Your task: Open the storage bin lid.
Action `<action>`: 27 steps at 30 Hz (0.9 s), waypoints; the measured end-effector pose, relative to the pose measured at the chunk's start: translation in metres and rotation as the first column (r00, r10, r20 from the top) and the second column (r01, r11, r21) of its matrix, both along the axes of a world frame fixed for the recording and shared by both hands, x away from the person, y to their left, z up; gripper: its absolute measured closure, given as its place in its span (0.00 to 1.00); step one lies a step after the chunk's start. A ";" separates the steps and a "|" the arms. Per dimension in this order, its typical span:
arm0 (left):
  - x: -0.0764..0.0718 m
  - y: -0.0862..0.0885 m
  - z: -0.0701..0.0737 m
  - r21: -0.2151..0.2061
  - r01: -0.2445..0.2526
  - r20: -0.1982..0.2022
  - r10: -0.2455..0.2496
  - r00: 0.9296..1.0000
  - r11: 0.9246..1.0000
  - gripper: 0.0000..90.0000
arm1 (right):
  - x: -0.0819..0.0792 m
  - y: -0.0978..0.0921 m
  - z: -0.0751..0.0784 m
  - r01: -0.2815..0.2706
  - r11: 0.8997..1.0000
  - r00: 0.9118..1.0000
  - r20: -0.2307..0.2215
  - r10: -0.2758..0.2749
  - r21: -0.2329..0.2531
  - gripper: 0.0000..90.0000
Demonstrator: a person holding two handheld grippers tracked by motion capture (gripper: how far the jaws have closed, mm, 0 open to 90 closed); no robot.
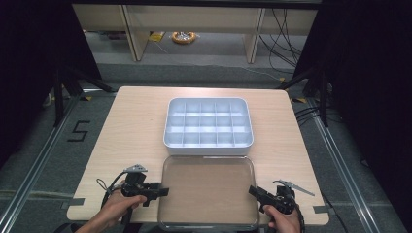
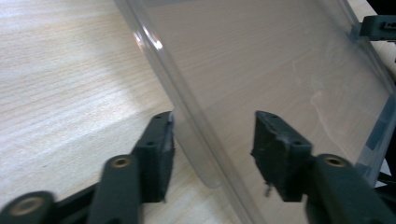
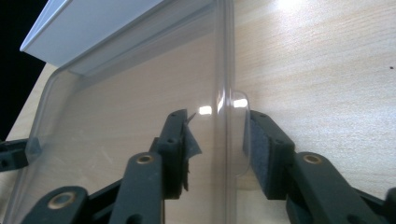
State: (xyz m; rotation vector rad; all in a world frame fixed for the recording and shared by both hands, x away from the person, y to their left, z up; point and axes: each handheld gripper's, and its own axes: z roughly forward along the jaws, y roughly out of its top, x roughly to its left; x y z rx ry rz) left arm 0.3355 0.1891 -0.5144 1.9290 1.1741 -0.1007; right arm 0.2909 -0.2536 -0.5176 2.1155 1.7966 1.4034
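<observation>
A clear plastic lid point(image 1: 209, 189) lies flat at the table's near edge, just in front of a white compartment tray point(image 1: 209, 146). My left gripper point(image 1: 164, 191) is at the lid's left rim. In the left gripper view it point(image 2: 215, 140) is open, its jaws straddling the lid's point(image 2: 261, 60) edge without clamping it. My right gripper point(image 1: 253, 191) is at the lid's right rim. In the right gripper view it point(image 3: 217, 135) is open, with the lid's point(image 3: 116, 121) rim and a small tab between its pads. The tray point(image 3: 93, 28) shows beyond.
The wooden table point(image 1: 136, 121) has bare room on both sides of the tray. The tray's compartments look empty. The lid's near edge sits close to the table's front edge. Dark curtains flank the table, and a "5" mark point(image 1: 77, 131) is on the floor at left.
</observation>
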 end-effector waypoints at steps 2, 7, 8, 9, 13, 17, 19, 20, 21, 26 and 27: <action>0.000 -0.001 0.001 0.009 -0.024 0.005 0.024 1.000 1.000 0.43 | 0.001 -0.002 0.000 -0.007 1.000 1.000 0.019 0.008 -0.022 0.62; 0.004 0.010 0.006 -0.025 -0.068 0.011 0.069 0.998 0.997 0.37 | 0.003 -0.009 0.004 0.033 0.999 0.998 0.053 -0.032 -0.017 0.57; 0.004 0.011 0.006 -0.037 -0.080 0.010 0.080 0.997 0.996 0.37 | 0.003 -0.009 0.004 0.033 0.999 0.998 0.053 -0.032 -0.017 0.57; 0.005 0.013 0.007 -0.036 -0.079 0.010 0.079 0.997 0.996 0.37 | 0.002 -0.009 0.006 0.047 0.999 0.997 0.053 -0.047 -0.008 0.55; 0.004 0.013 0.008 -0.045 -0.073 0.019 0.074 0.997 0.996 0.37 | 0.003 -0.007 0.007 0.039 0.999 0.995 0.093 -0.038 -0.008 0.53; 0.002 0.011 0.009 -0.052 -0.065 0.029 0.067 0.997 0.997 0.35 | 0.003 -0.008 0.011 0.021 0.999 0.992 0.128 -0.016 -0.039 0.49; 0.001 0.012 0.010 -0.062 -0.066 0.035 0.068 0.997 0.996 0.35 | 0.002 -0.008 0.016 0.021 0.999 0.987 0.157 -0.013 -0.046 0.48; 0.001 0.012 0.011 -0.062 -0.064 0.043 0.067 0.997 0.996 0.34 | 0.003 -0.010 0.016 0.013 0.997 0.979 0.202 0.003 -0.080 0.47; 0.001 0.012 0.011 -0.068 -0.058 0.048 0.061 0.997 0.996 0.34 | 0.002 -0.009 0.018 0.019 0.996 0.978 0.210 0.000 -0.087 0.46; 0.000 0.012 0.015 -0.084 -0.045 0.081 0.052 0.995 0.995 0.30 | -0.001 -0.007 0.023 -0.019 0.990 0.970 0.236 0.052 -0.140 0.41; -0.001 0.013 0.016 -0.081 -0.041 0.093 0.049 0.995 0.996 0.30 | -0.001 -0.006 0.023 -0.026 0.990 0.969 0.242 0.059 -0.139 0.40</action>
